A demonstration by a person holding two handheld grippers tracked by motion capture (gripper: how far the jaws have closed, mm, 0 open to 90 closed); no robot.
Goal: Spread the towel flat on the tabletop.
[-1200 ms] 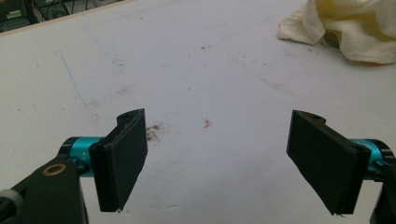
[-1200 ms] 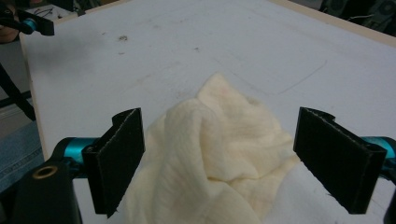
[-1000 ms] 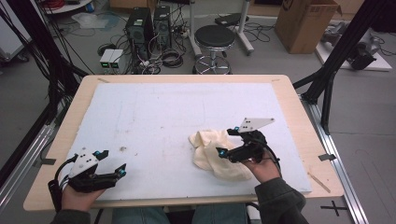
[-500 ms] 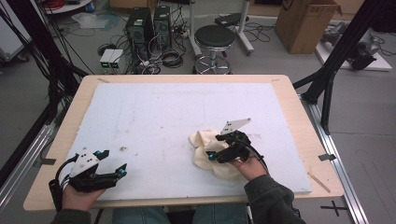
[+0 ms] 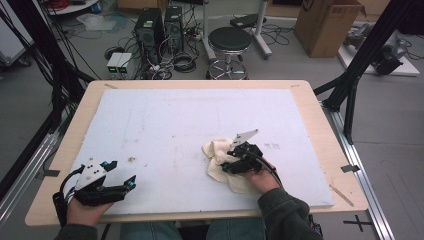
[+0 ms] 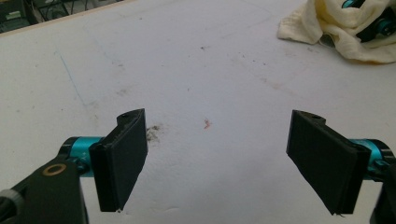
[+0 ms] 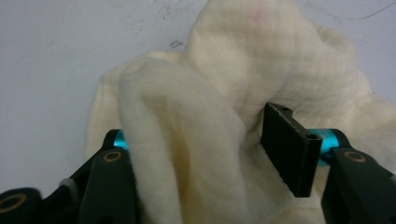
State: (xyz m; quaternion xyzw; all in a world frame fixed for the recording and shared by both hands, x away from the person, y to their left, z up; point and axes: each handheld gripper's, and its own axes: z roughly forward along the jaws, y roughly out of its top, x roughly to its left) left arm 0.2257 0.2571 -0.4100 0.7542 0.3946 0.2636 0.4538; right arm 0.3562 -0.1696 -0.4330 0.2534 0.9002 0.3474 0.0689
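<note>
So from where I'm driving this, the right gripper [image 5: 231, 161] is down on the cream cloth [image 5: 220, 161], which sits bunched up on the white mat [image 5: 190, 120] toward the near right part of the desk [image 5: 320, 115]. In the right gripper view a thick fold of the cloth [image 7: 187, 154] stands up between the fingers [image 7: 289, 149]. It drapes right over the left-hand one, so I mostly see that side's black arm and teal hub, while the right-hand pad sits against the fabric's flank. The fingers have just been closing, about halfway in, with the fold between them. I honestly can't tell if the pads are squeezing it tight or just grazing it. The rest of the cloth spreads out flat past the fingertips and off to the right.

My left gripper [image 5: 117, 176] sits at the near left corner of the mat, well apart from the cloth. In its own view its fingers [image 6: 122, 156] stand wide, just stained mat between them, and the cloth [image 6: 345, 32] shows far off at top right.
</note>
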